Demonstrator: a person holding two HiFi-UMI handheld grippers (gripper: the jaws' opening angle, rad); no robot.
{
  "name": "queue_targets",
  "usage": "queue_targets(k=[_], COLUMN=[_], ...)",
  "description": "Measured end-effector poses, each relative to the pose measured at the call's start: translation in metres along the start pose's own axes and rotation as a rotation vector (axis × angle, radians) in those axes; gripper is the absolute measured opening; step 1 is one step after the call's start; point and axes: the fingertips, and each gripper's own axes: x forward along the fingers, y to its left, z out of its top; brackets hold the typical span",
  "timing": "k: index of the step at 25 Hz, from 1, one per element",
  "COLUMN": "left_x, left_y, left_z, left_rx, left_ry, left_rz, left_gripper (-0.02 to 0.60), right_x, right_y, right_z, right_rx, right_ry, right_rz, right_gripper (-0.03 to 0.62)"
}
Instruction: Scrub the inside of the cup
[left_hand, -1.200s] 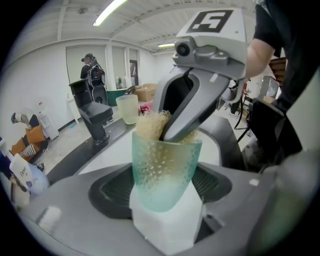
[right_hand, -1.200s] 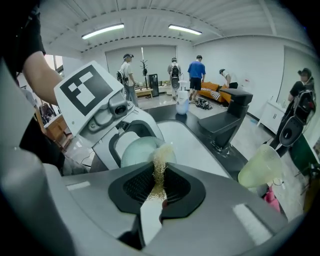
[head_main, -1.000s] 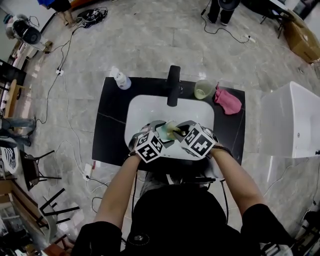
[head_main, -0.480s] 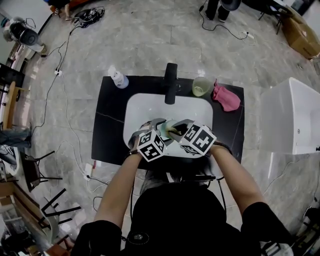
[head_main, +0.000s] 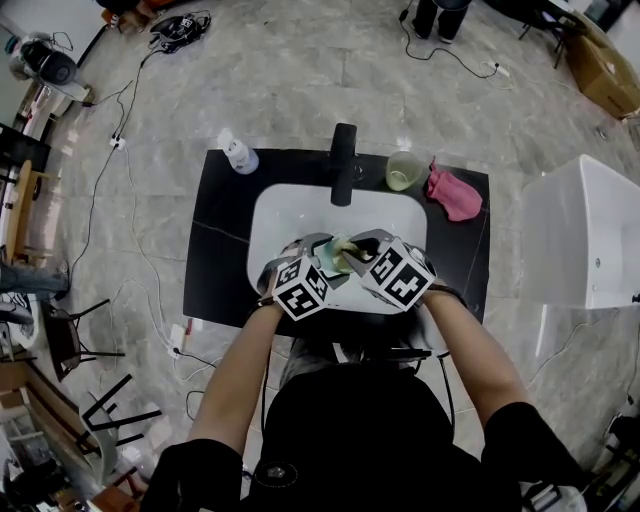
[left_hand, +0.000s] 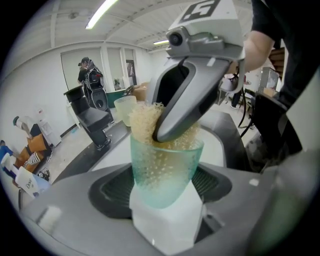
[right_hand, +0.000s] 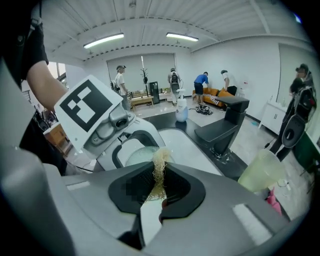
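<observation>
You hold the green cup (left_hand: 165, 172) over the near edge of the sink (head_main: 290, 215). The left gripper (left_hand: 163, 192) has its 2 jaws clamped on the cup's lower half. The right gripper (right_hand: 158, 186) has its jaws pinched tight on a straw-coloured fibrous scrubber (right_hand: 160, 162), whose bulk is stuffed into the cup's mouth.

The cup's long axis runs along the left gripper's jaws. Its base is seated deep between them and its open mouth points away, straight at the right gripper. From above, that axis appears to lie across the sink's near edge, closer to level than upright, though the head view is too small and crowded to settle the tilt.

The grip on the cup is the weak point. It tapers toward the base, and its walls look smooth. A hard sideways push from the scrubber could therefore lever it loose and drop it into the sink. A thin pinch holds the scrubber, so a sharp pull back could leave it wedged inside the cup. The right gripper's hard tip sits right at the rim, and driving it deeper off-centre risks knocking the wall instead of scrubbing it.
</observation>
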Motion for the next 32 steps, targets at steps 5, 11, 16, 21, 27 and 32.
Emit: queue_targets(k=[5, 11, 16, 21, 27, 32], left_x=[-0.006, -0.006, -0.001, 0.004, 0.008, 0.013], left_y=[0.003, 0.004, 0.005, 0.005, 0.011, 0.014], left_z=[0.002, 0.005, -0.002, -0.003, -0.007, -0.007], left_rx=[-0.012, 0.018, 0.064, 0.101, 0.092, 0.068], left_ry=[-0.021, -0.027, -0.004, 0.022, 0.031, 0.025], left_rz=[0.003, 0.031, 0.054, 0.066, 0.069, 0.065], left_gripper=[0.359, 0.359, 0.359, 0.359, 0.359, 0.359], right_x=[-0.001, 0.002, 0.008, 0.010, 0.012, 0.008], right_y=[-0.006, -0.002, 0.007, 0.016, 0.015, 0.009], right_z=[-0.007, -0.015, -0.018, -0.012, -0.004, -0.003], right_rx=[-0.037, 0.010, 0.081, 0.121, 0.140, 0.168], right_ry=[0.017, 0.049, 0.067, 0.055, 0.022, 0.001], right_rz=[-0.042, 0.003, 0.077, 0.128, 0.126, 0.116], right_gripper=[0.043, 0.043, 0.041, 0.041, 0.041, 0.041])
